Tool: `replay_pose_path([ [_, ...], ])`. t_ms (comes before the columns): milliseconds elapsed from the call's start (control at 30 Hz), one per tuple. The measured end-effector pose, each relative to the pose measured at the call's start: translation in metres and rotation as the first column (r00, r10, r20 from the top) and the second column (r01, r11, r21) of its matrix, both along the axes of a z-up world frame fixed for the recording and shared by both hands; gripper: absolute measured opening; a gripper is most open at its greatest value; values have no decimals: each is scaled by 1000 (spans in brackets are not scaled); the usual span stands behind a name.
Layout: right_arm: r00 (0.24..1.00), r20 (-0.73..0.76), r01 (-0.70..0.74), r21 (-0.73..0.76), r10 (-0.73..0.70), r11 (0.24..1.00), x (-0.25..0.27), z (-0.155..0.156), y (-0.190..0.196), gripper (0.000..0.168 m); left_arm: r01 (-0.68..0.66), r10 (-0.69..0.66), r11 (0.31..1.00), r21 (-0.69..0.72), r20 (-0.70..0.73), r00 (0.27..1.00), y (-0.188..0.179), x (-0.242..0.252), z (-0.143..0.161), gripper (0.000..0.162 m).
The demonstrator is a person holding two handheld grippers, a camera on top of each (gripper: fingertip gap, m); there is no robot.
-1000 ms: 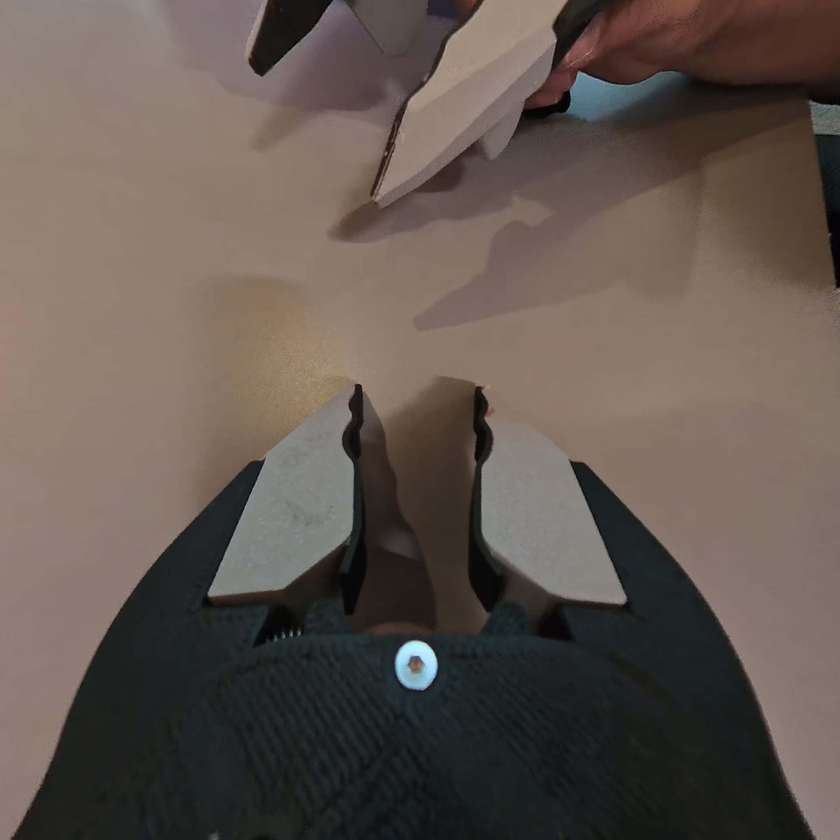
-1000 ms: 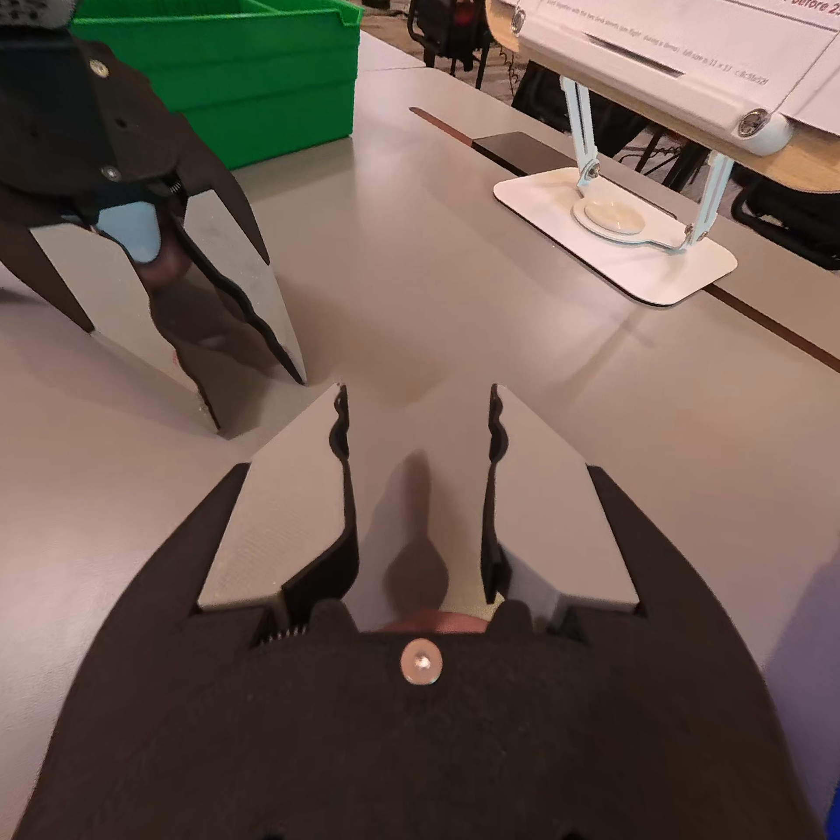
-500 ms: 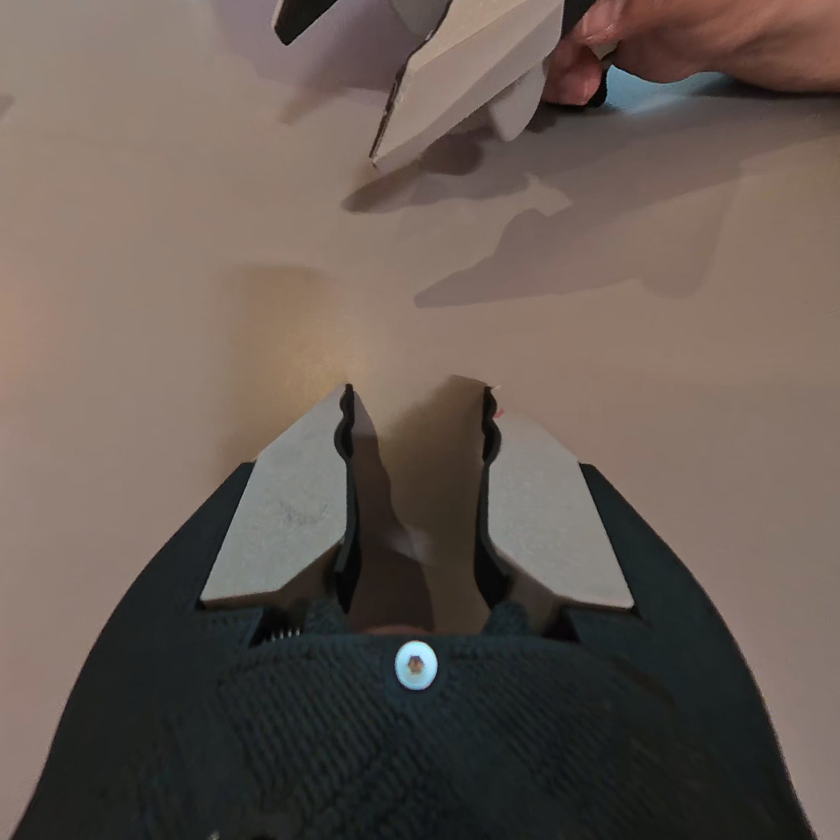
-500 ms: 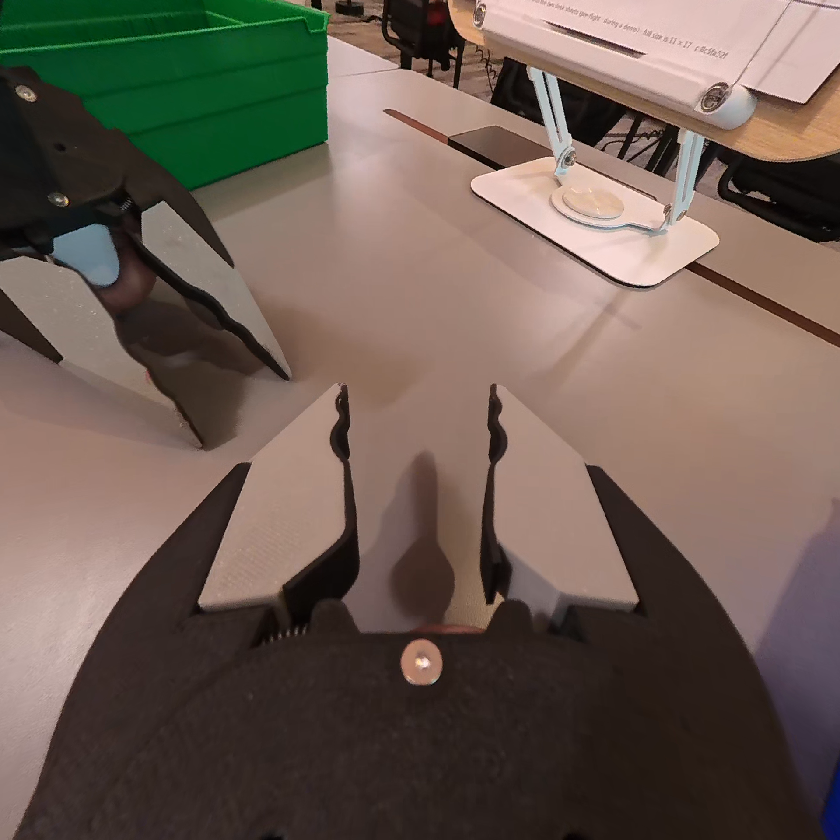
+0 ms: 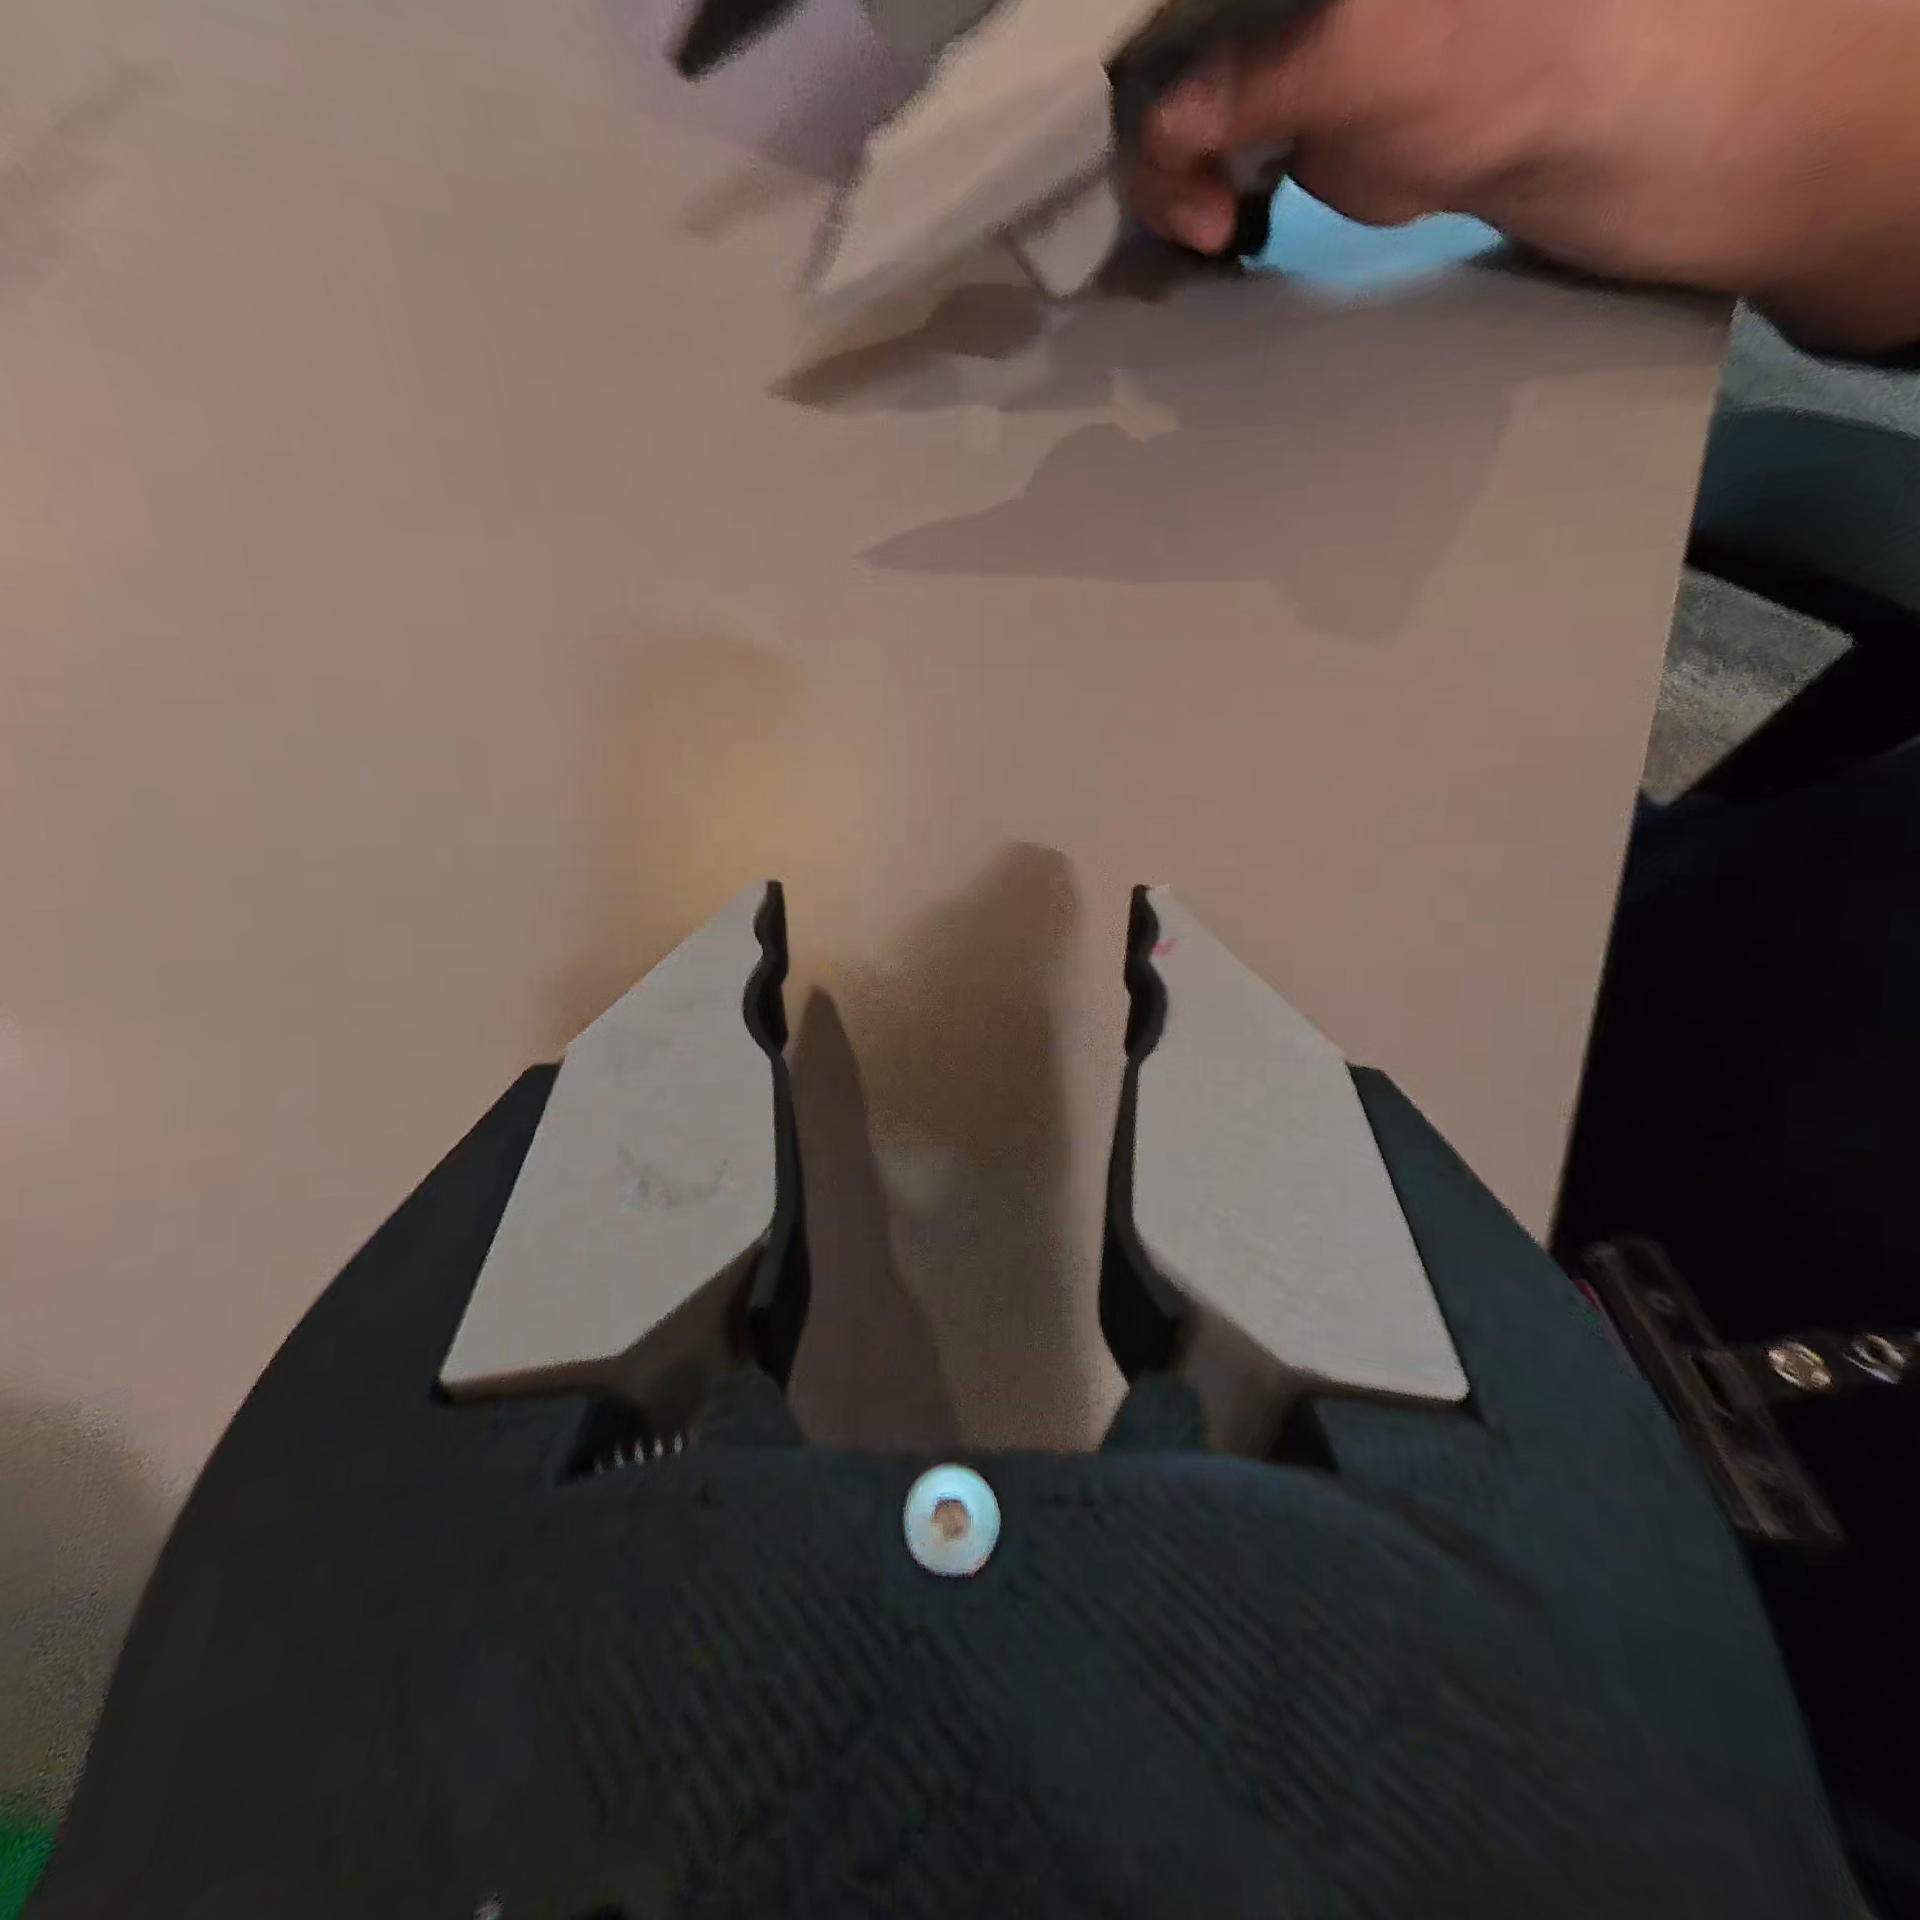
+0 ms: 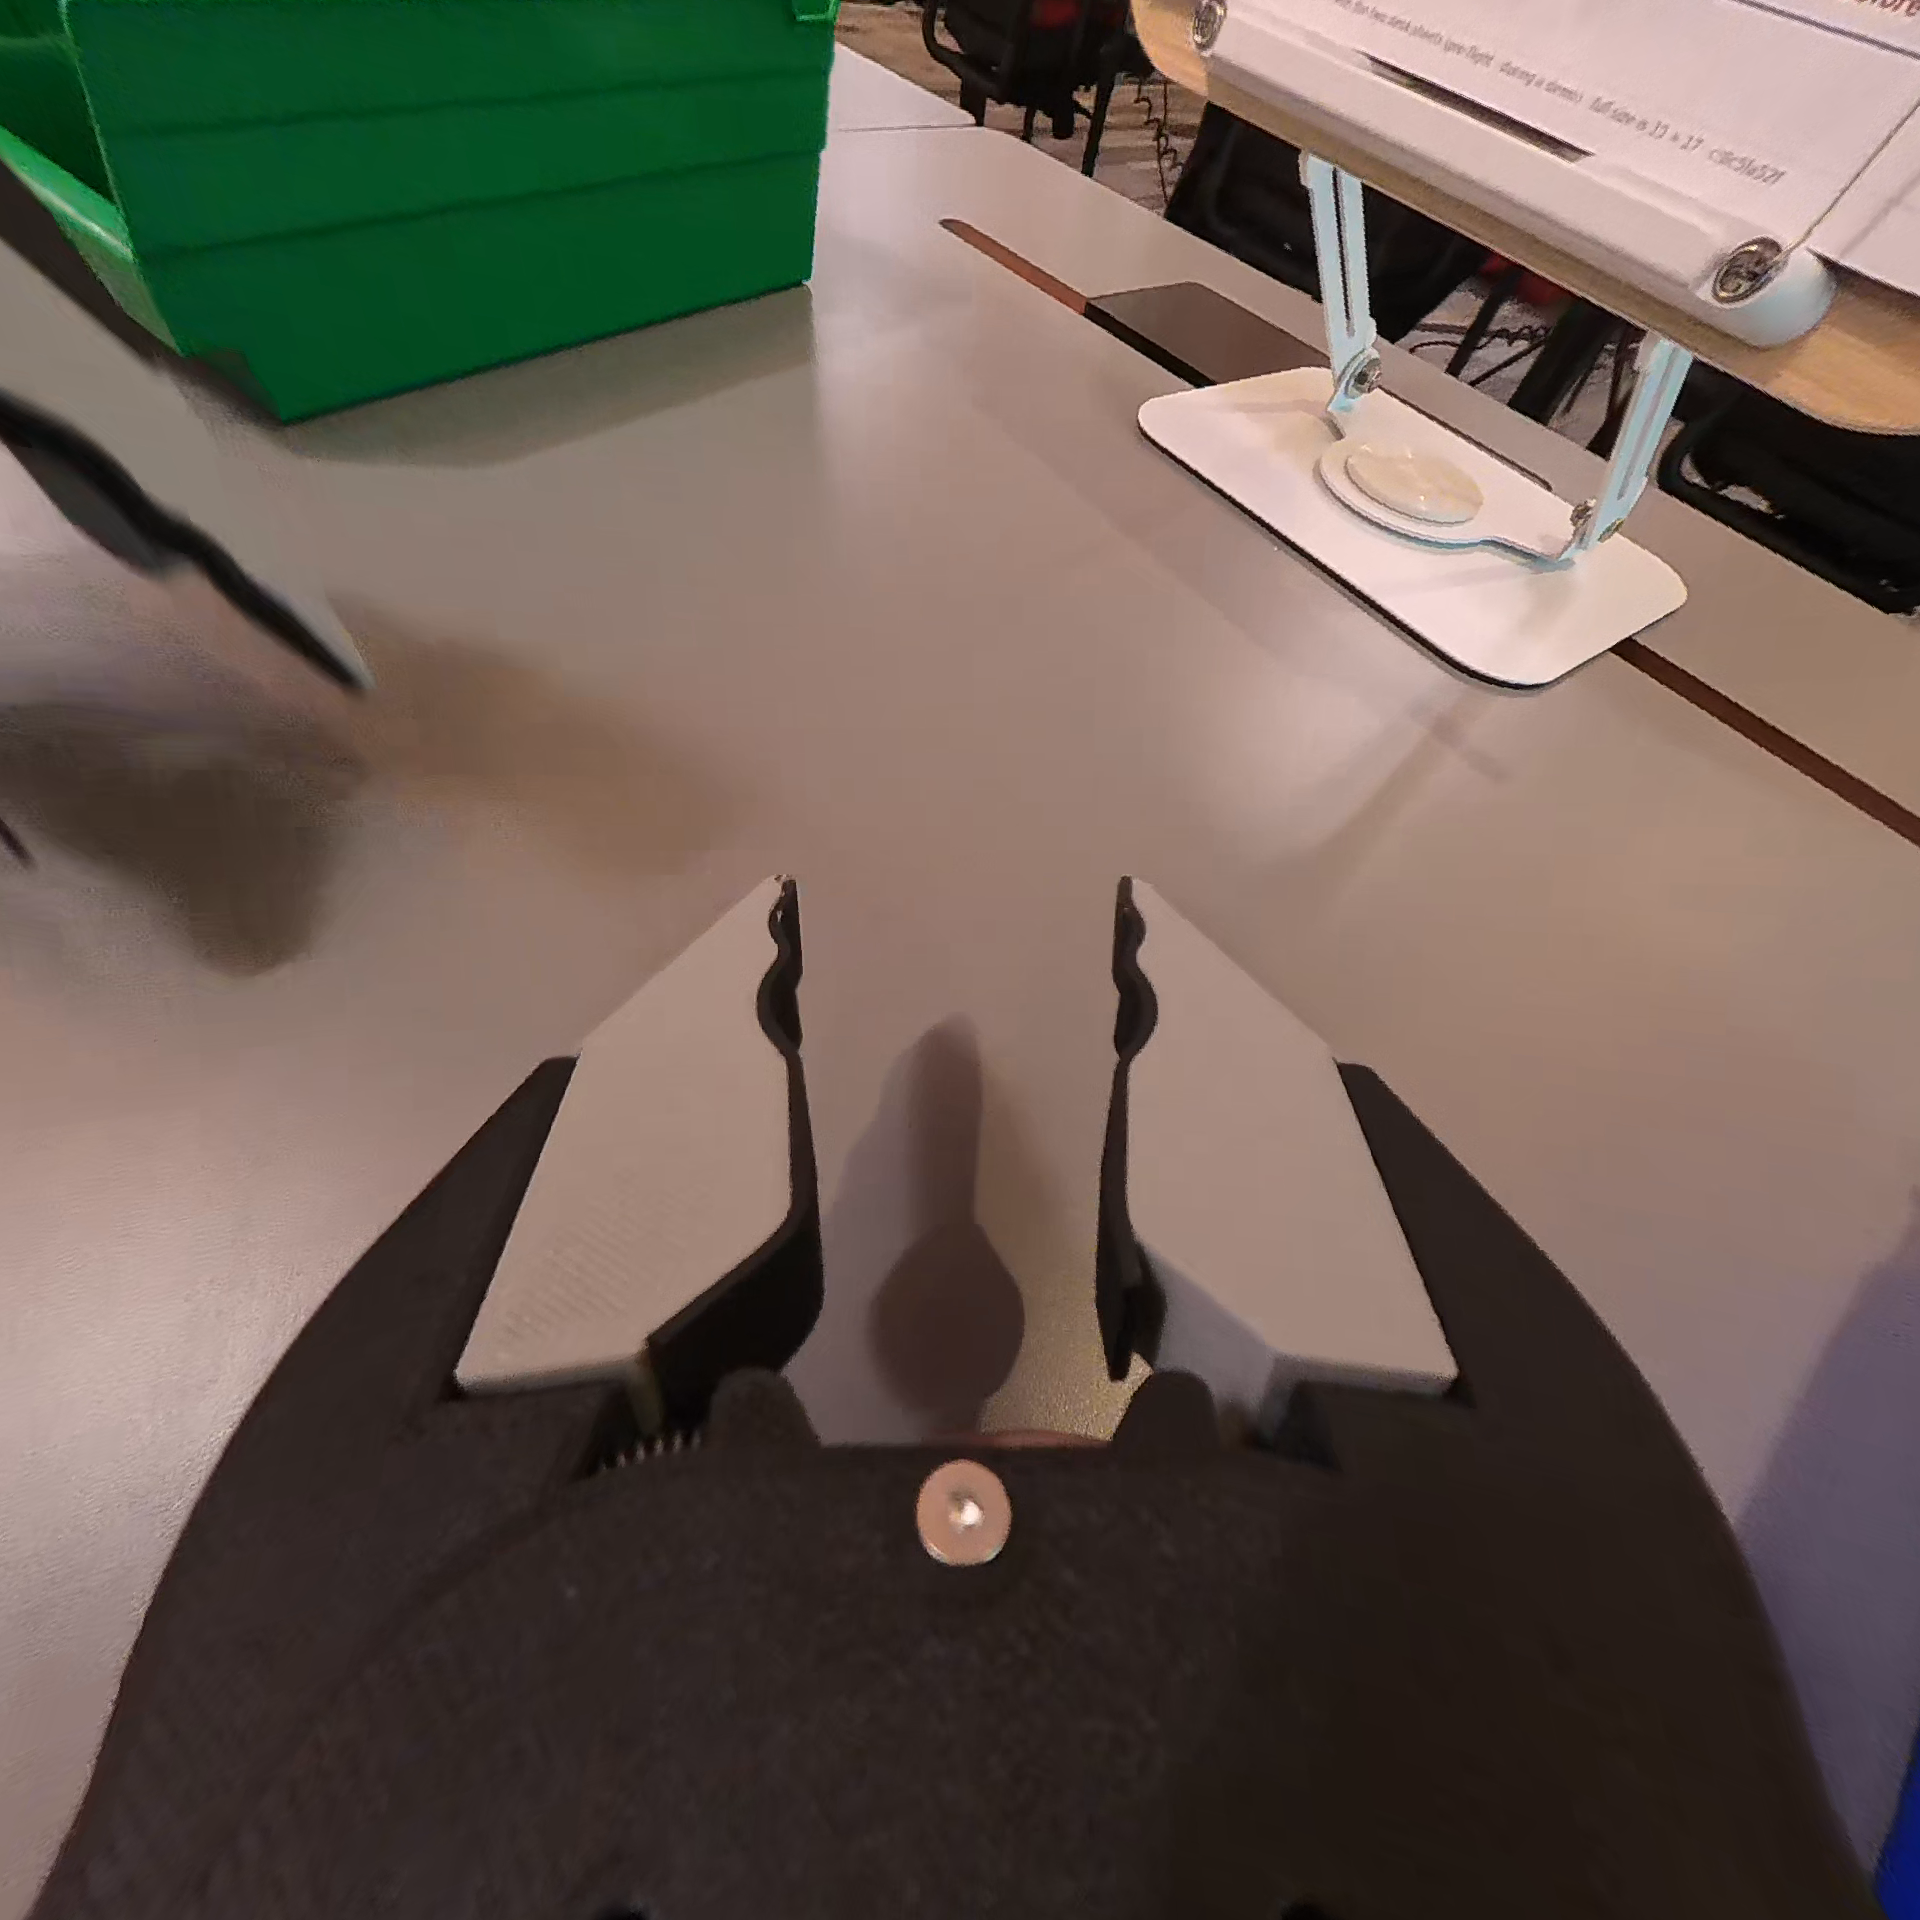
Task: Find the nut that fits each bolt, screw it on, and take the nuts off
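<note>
Looking along your left gripper (image 5: 954, 904) in the left wrist view, you see its jaws spread apart with nothing between them, only the bare beige surface (image 5: 416, 520) and the jaws' own shadow. At the top of the frame your right gripper (image 5: 935, 187) shows as a blur, its pale fingers angled down toward the surface, and your hand (image 5: 1507, 135) wraps its grip in the upper right. The surface ends at a straight edge down the right side of the frame, and beyond it, at the lower right, sits a dark metal bracket (image 5: 1704, 1382) with screws. No bolt or nut shows anywhere in this view.

In the right wrist view, your right gripper (image 6: 954, 899) fills the lower middle, its jaws likewise released and empty over the grey surface (image 6: 935, 644). Your left gripper (image 6: 208, 561) cuts in at the left edge, smeared by motion, one dark-edged finger pointing down toward the surface above a soft shadow. A green bin (image 6: 447, 187) stands on the surface at the upper left. At the upper right a white stand (image 6: 1455, 561) rests on its flat base, its light blue arms holding up a tilted board (image 6: 1507, 135) with a printed sheet. Here too you cannot find the bolts or nuts; the green bin's inside is out of sight.
</note>
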State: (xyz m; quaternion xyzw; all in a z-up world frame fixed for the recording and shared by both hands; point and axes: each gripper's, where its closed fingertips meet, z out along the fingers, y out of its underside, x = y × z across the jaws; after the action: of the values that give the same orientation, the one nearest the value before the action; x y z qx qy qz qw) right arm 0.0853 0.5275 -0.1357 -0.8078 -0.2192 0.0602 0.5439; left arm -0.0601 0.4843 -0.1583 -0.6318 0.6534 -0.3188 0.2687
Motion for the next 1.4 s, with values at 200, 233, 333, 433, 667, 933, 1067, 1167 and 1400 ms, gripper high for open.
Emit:
replay_pose_path([
  [200, 1000, 7, -8, 4, 8, 1000, -3, 0, 0, 58, -286, 282, 958, 27, 107, 953, 88, -97, 98, 63],
  [233, 1000, 6, -13, 2, 13, 1000, -5, 0, 0, 58, -340, 334, 939, 49, 103, 937, 108, -115, 106, 62],
  [333, 1000, 22, -16, 1, 16, 1000, -7, -1, 0, 58, -478, 476, 865, 150, 54, 878, 171, -160, 107, 62],
  [433, 999, 40, -20, 0, 20, 1000, -8, -3, 1, 57, -496, 501, 864, 90, -51, 864, 204, -175, 81, 51],
  [667, 1000, 5, 2, 4, -2, 1000, -2, -1, 3, 56, -428, 423, 900, 83, -407, 810, 229, -187, 2, 54],
  [933, 1000, 2, 0, 8, 0, 1000, -2, 0, 3, 56, -370, 375, 922, 114, -503, 779, 234, -187, -26, 28],
  [1067, 1000, 15, -2, 14, 1, 1000, -3, 0, 3, 56, -351, 362, 928, 124, -512, 779, 231, -189, -26, 19],
  [1167, 1000, 27, -5, 19, 5, 1000, -4, 1, 2, 55, -344, 358, 930, 127, -519, 776, 229, -190, -26, 19],
  [1400, 999, 48, -10, 24, 9, 1000, -6, 0, 1, 54, -375, 420, 907, 192, -451, 788, 233, -186, 9, 19],
])
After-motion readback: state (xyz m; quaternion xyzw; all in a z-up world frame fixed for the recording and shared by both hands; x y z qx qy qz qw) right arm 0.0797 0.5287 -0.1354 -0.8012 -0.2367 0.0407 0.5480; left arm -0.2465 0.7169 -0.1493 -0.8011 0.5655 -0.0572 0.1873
